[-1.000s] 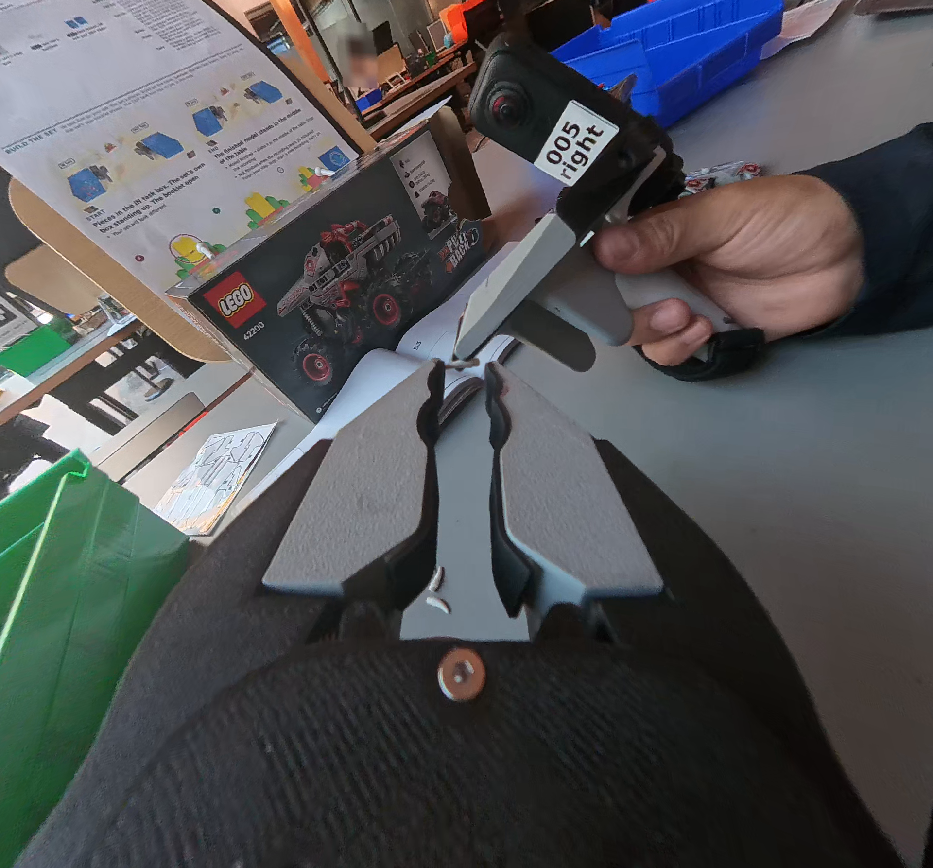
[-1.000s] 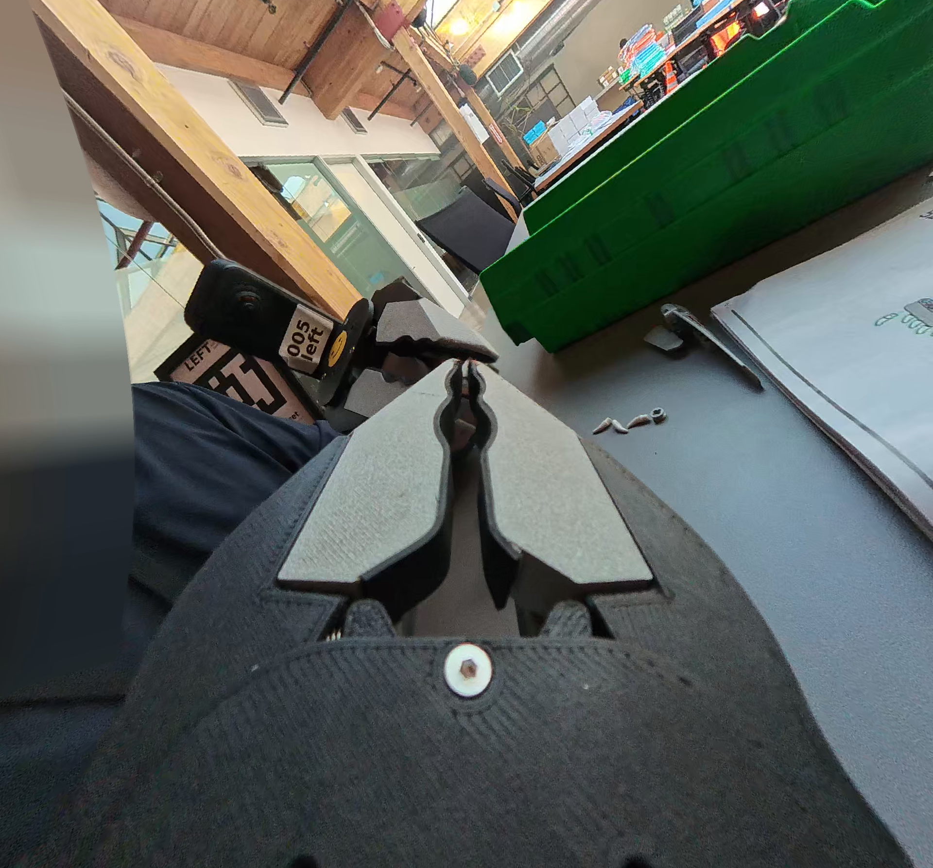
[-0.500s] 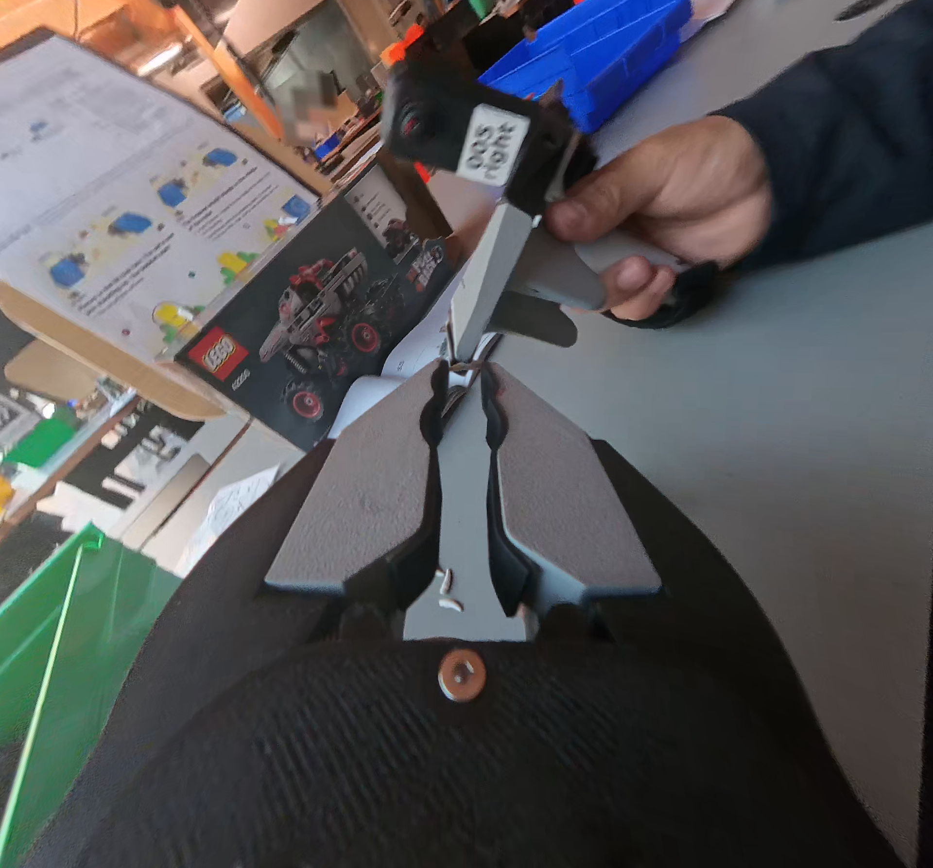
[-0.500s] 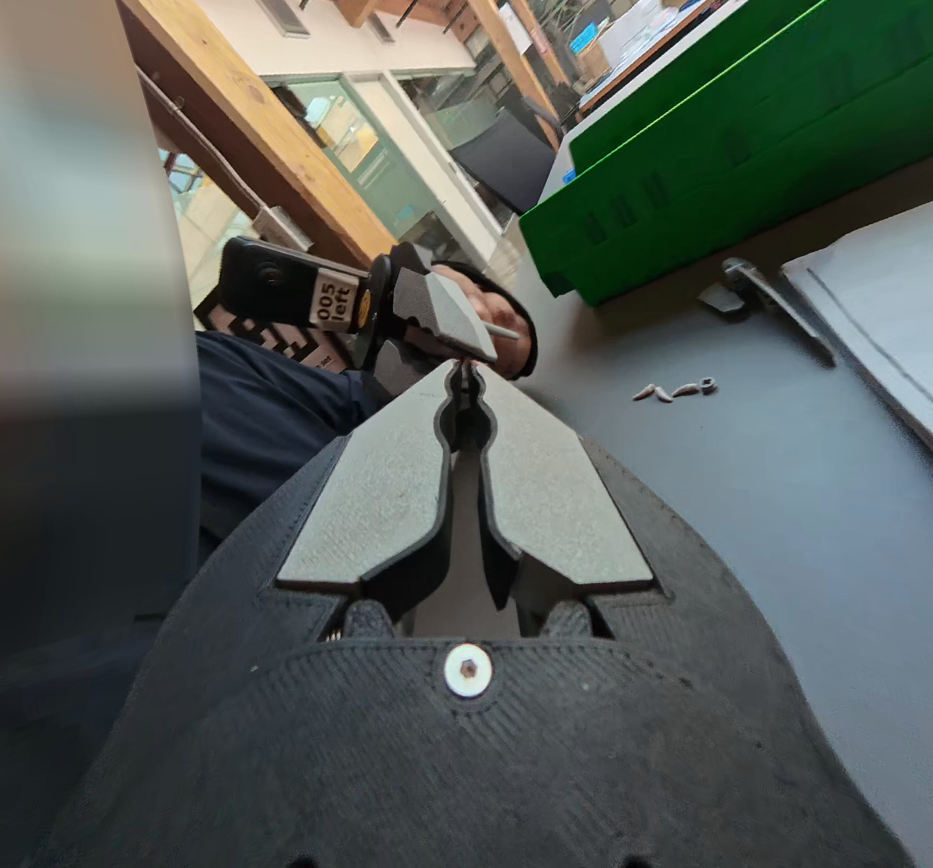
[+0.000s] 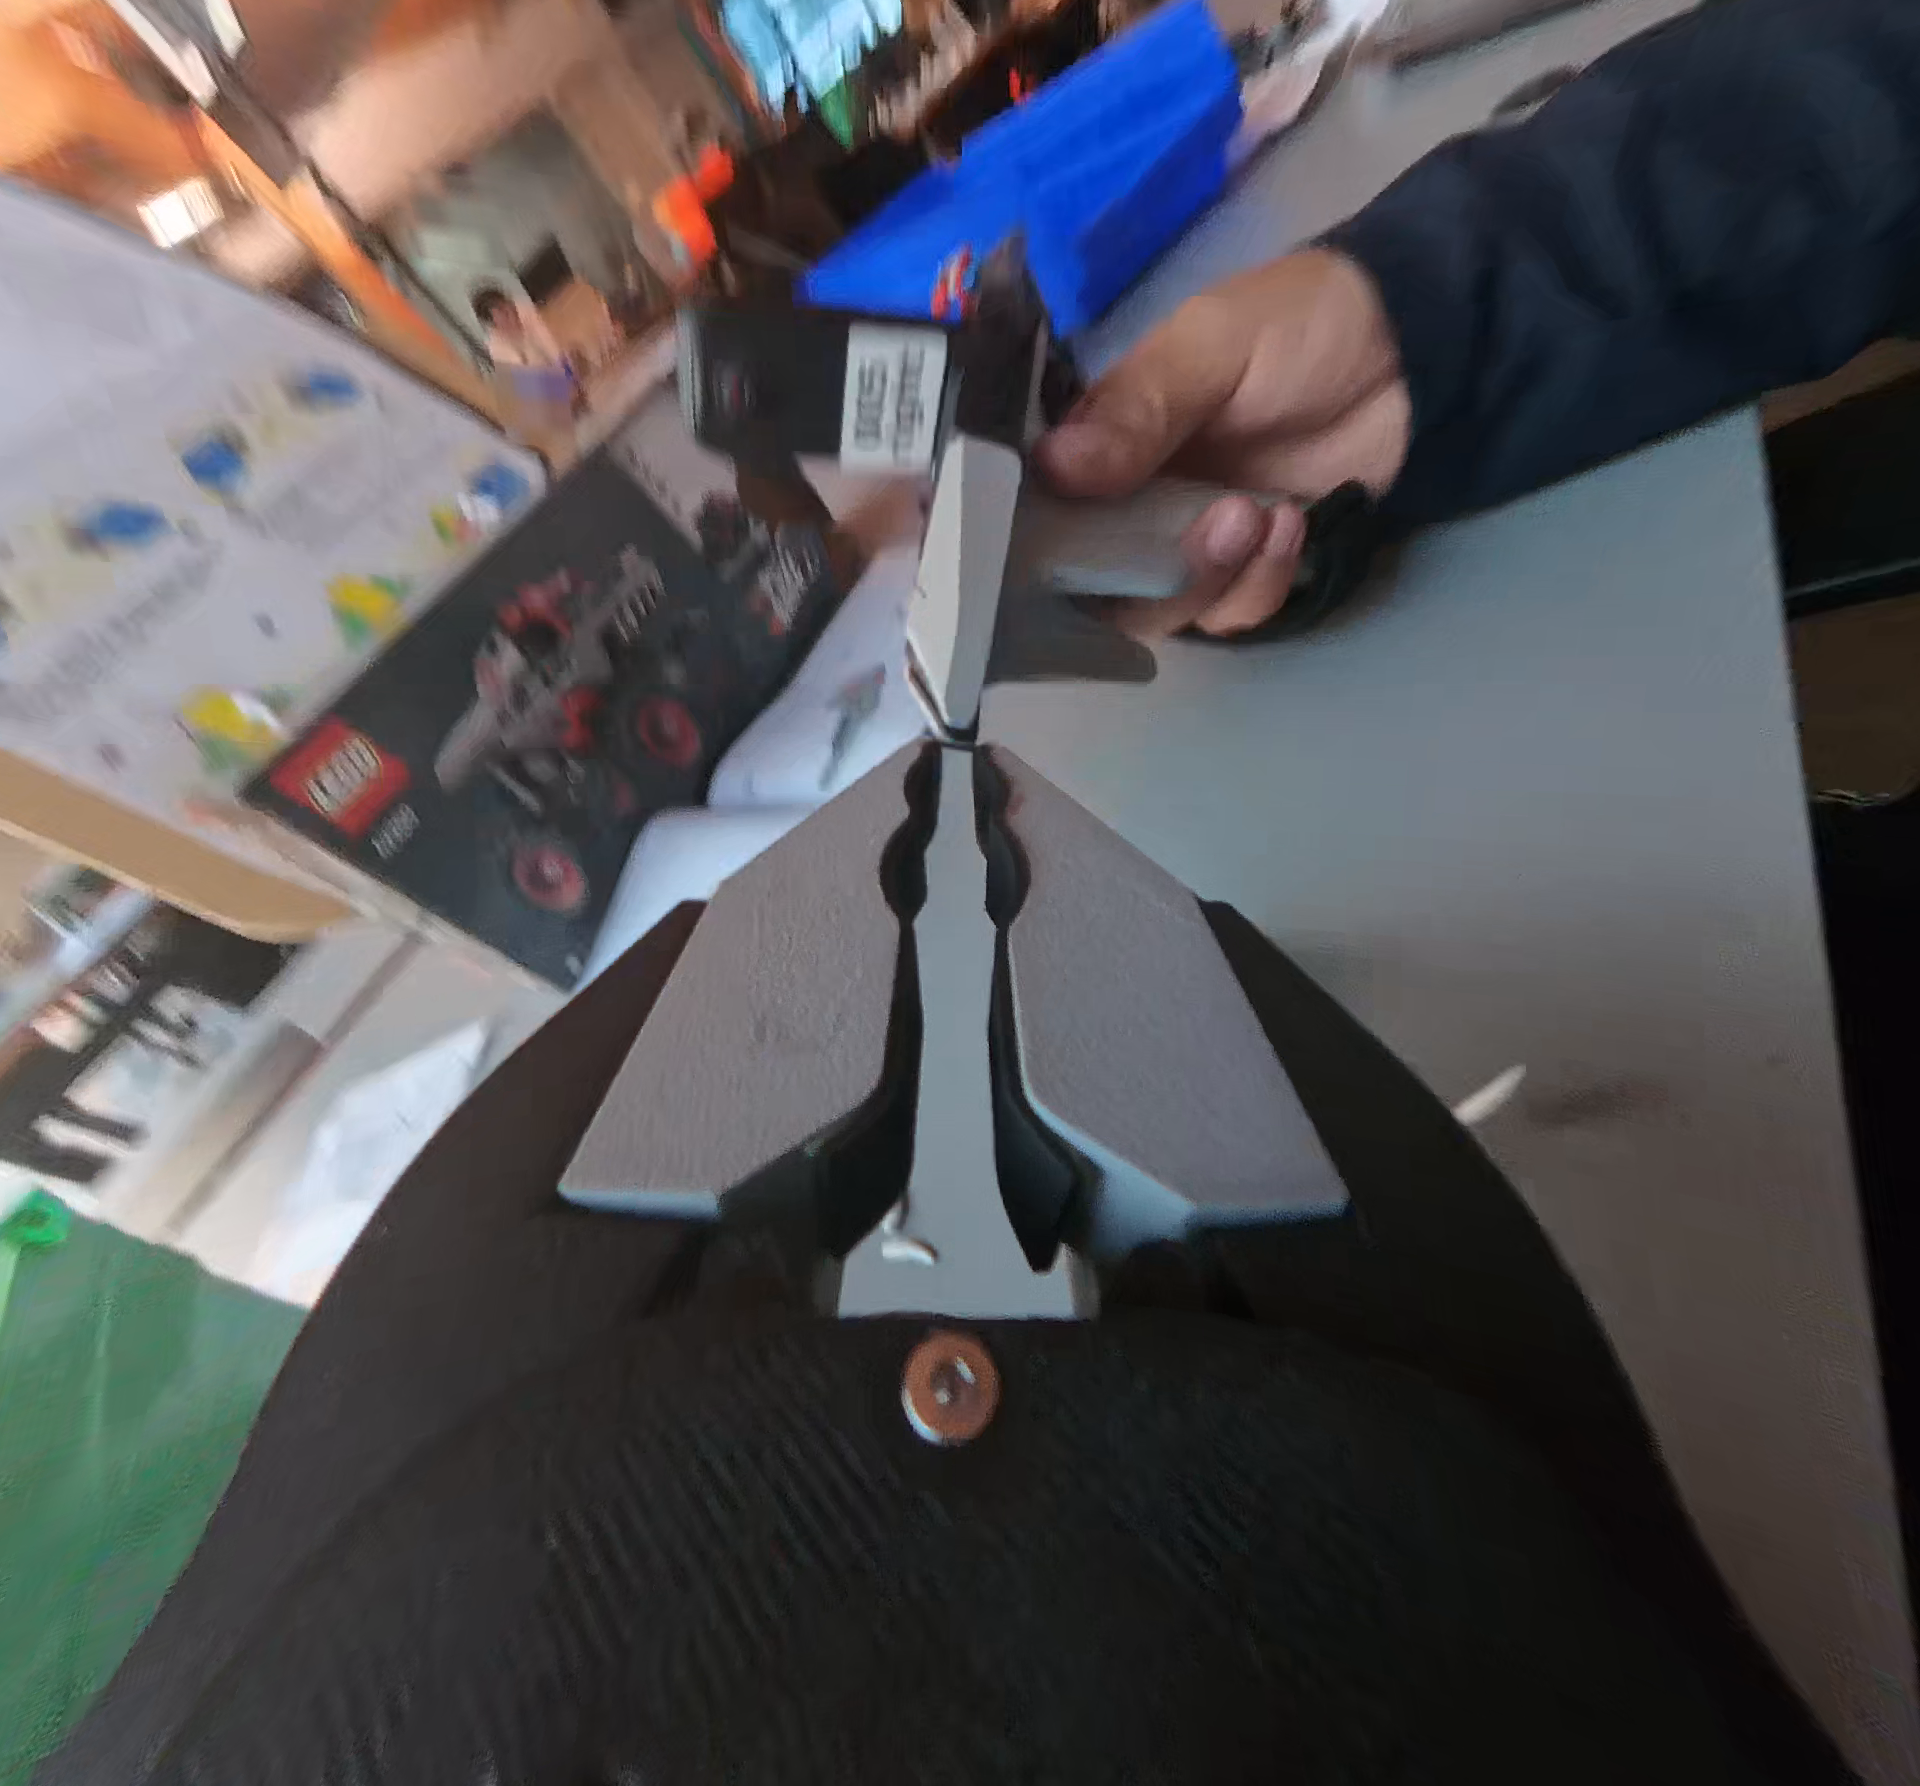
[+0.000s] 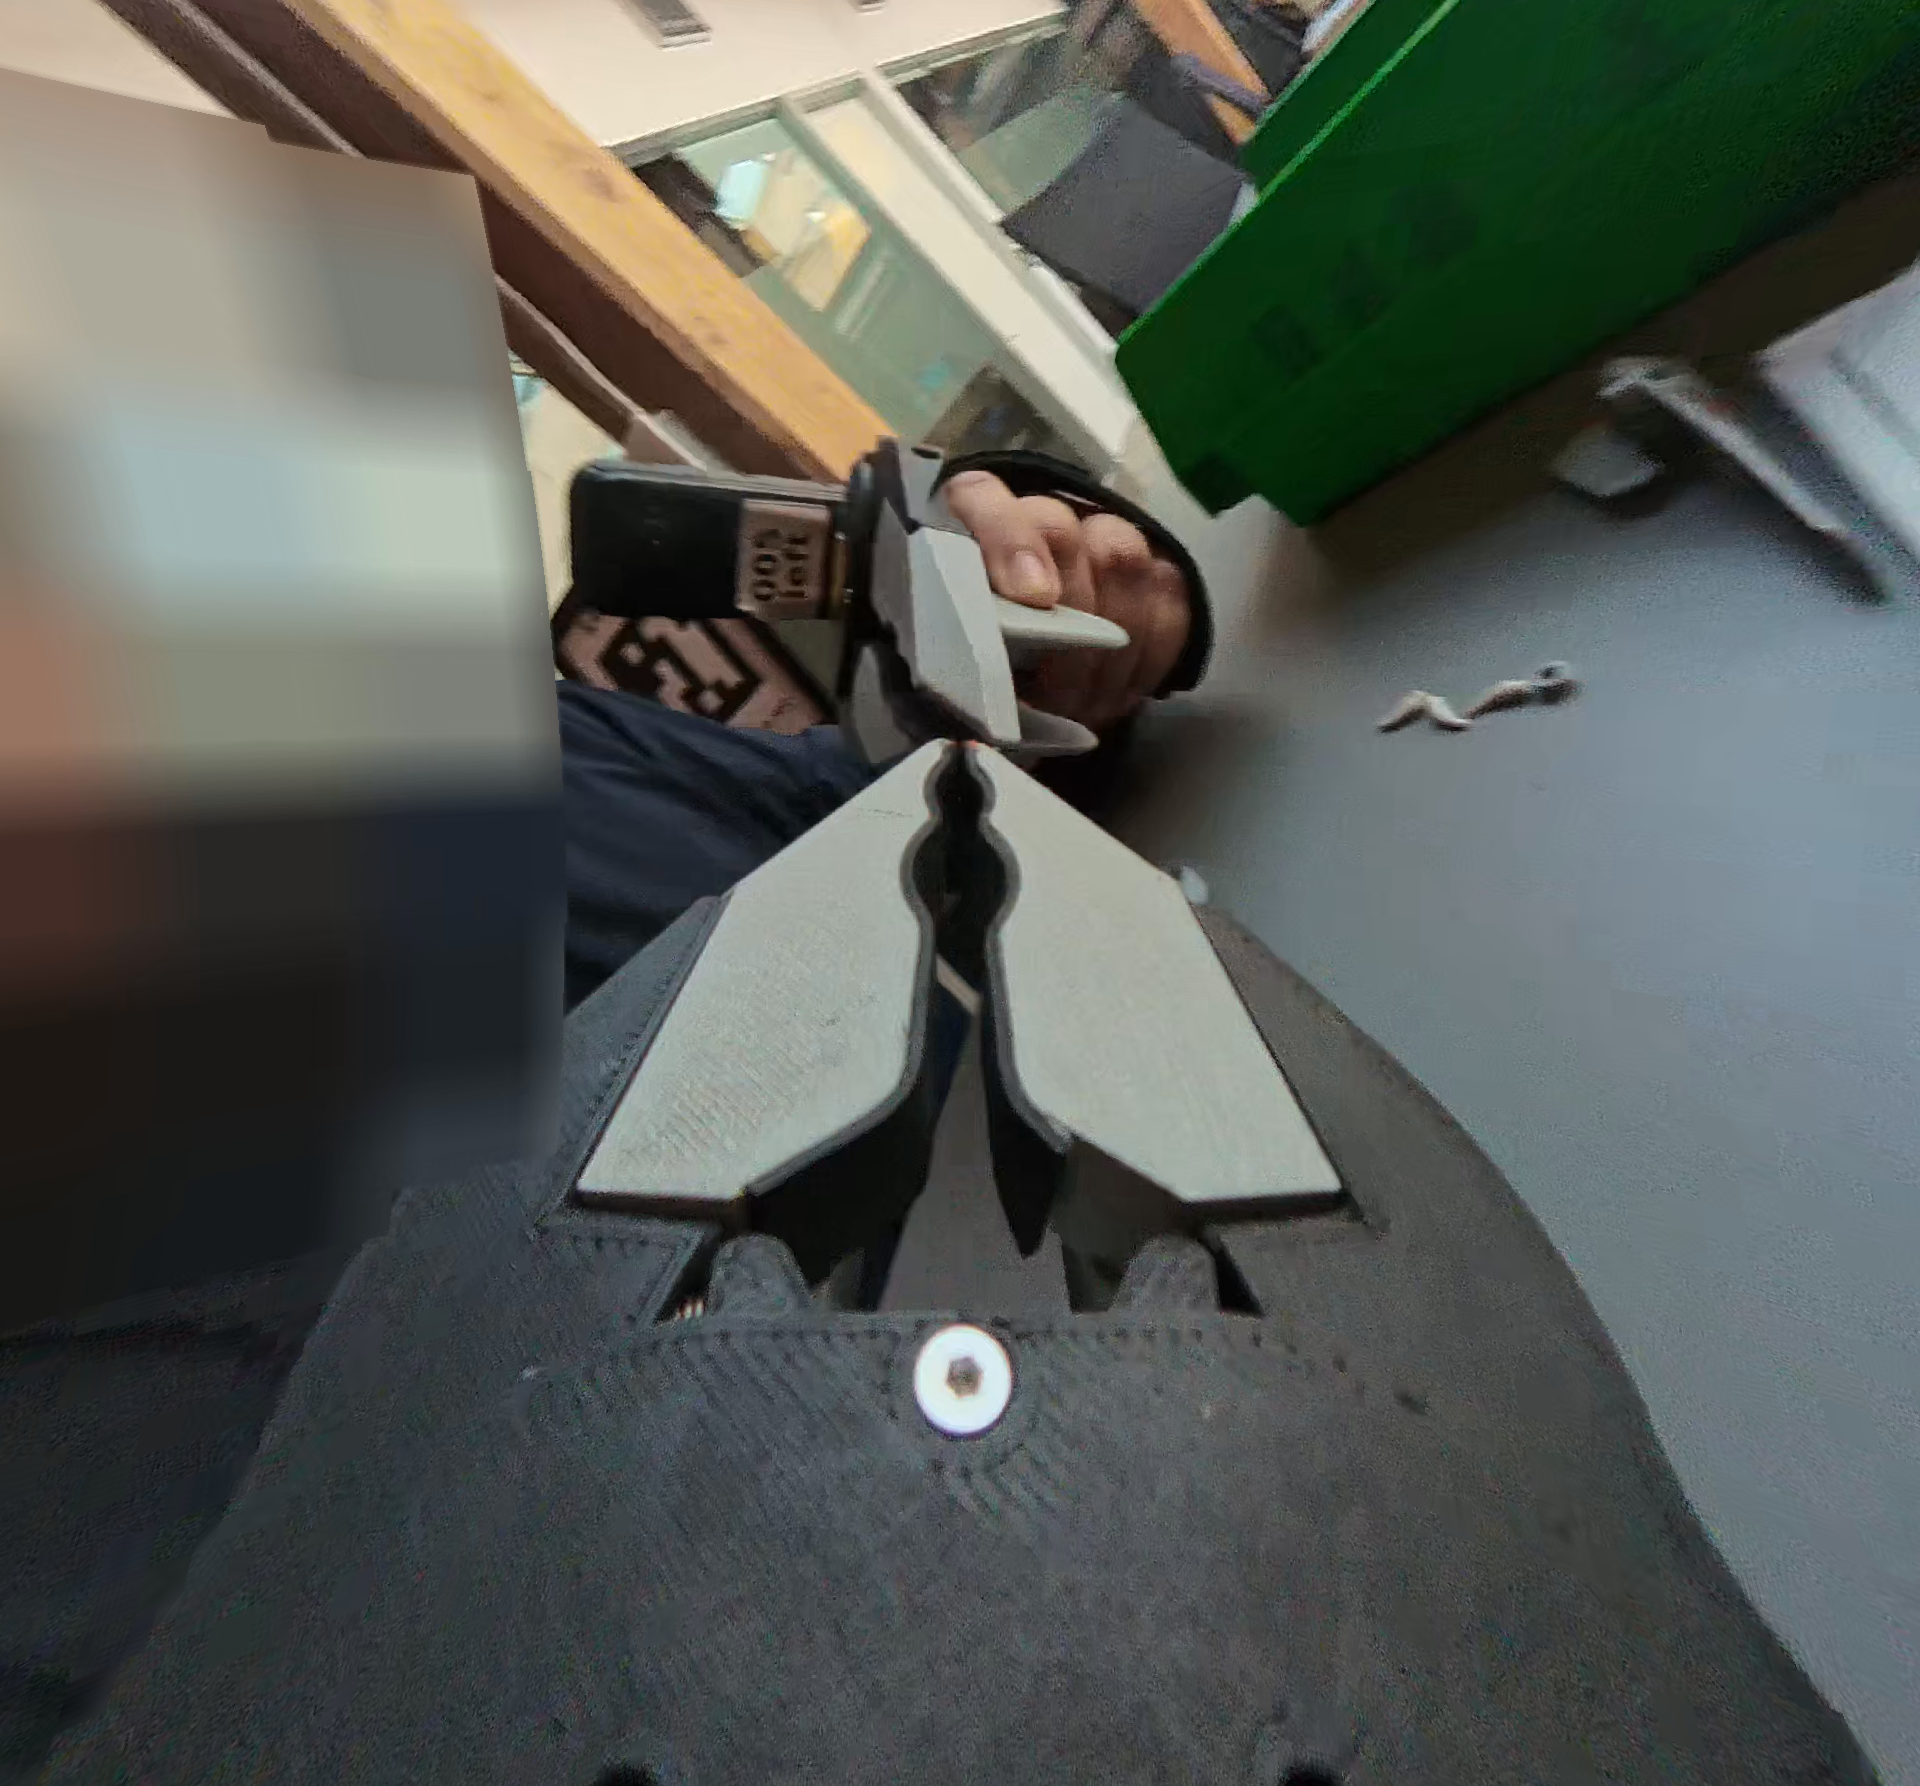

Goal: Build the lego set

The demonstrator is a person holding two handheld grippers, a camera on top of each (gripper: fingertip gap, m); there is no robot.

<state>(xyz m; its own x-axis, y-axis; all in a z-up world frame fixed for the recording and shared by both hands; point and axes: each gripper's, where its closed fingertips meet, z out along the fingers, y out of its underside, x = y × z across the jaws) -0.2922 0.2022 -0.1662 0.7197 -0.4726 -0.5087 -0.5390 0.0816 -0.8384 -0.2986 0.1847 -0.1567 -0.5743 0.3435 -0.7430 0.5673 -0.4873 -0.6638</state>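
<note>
Two tools meet tip to tip above the grey surface (image 5: 1455,905): left tool (image 5: 954,749) and right tool (image 6: 958,747), each pressed together on one tiny piece (image 5: 958,737).

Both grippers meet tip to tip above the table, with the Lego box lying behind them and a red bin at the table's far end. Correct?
Not quite: the bin is blue, as the left wrist view shows. The grippers, left and right, do meet tip to tip above the table, the Lego box behind.

Two low wrist cameras face each other closely over the grey table (image 5: 1455,905)
</note>
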